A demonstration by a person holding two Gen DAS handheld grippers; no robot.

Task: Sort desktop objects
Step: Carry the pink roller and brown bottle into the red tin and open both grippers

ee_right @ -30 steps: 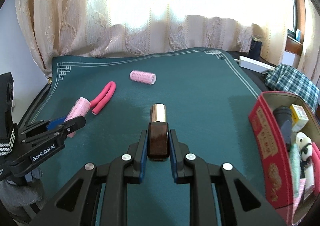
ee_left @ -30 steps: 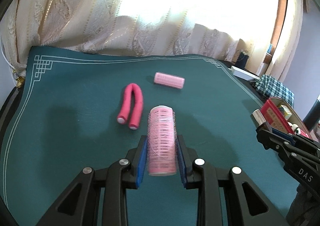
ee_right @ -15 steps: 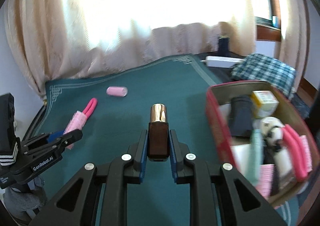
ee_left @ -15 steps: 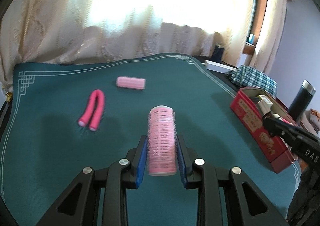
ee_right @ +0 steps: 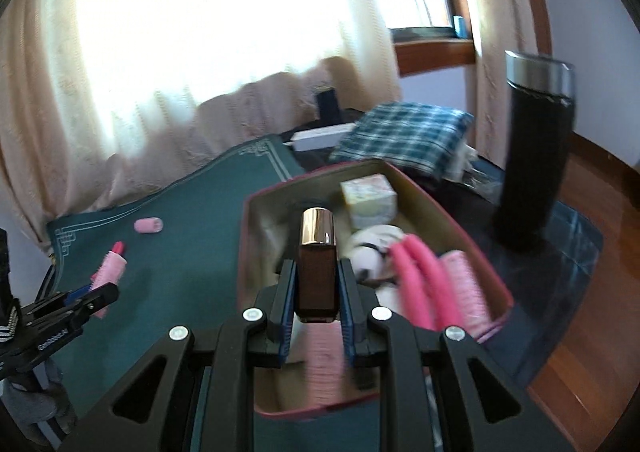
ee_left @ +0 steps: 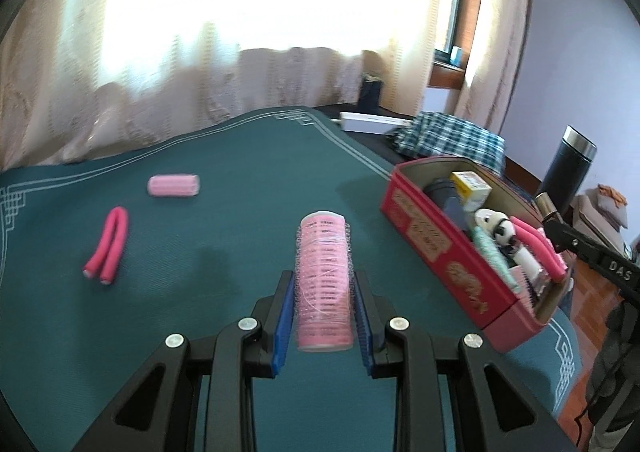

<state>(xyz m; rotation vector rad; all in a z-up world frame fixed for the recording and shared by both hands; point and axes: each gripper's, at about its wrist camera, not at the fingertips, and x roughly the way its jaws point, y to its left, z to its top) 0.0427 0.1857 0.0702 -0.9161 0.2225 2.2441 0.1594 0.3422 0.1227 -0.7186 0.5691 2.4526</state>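
My left gripper [ee_left: 323,280] is shut on a pink mesh hair roller [ee_left: 324,292], held above the green mat [ee_left: 240,244] left of the red box [ee_left: 440,248]. My right gripper [ee_right: 317,266] is shut on a brown bottle with a gold cap [ee_right: 317,276] and hangs over the red box [ee_right: 244,244], which holds pink curlers, a panda toy and a small carton. A second pink roller [ee_left: 173,185] and a bent pink foam curler [ee_left: 108,248] lie on the mat at the left. The left gripper [ee_right: 100,292] shows at the lower left of the right wrist view.
A black flask [ee_right: 536,155] stands right of the box, off the mat. A plaid cloth [ee_left: 444,135] and a white power strip [ee_left: 372,119] lie behind the box. Curtains close the far side. The mat's right edge runs just past the box.
Both grippers have swung right with their loads. The red box has come into the left wrist view, and the bottle has gone from over the mat to over the box.
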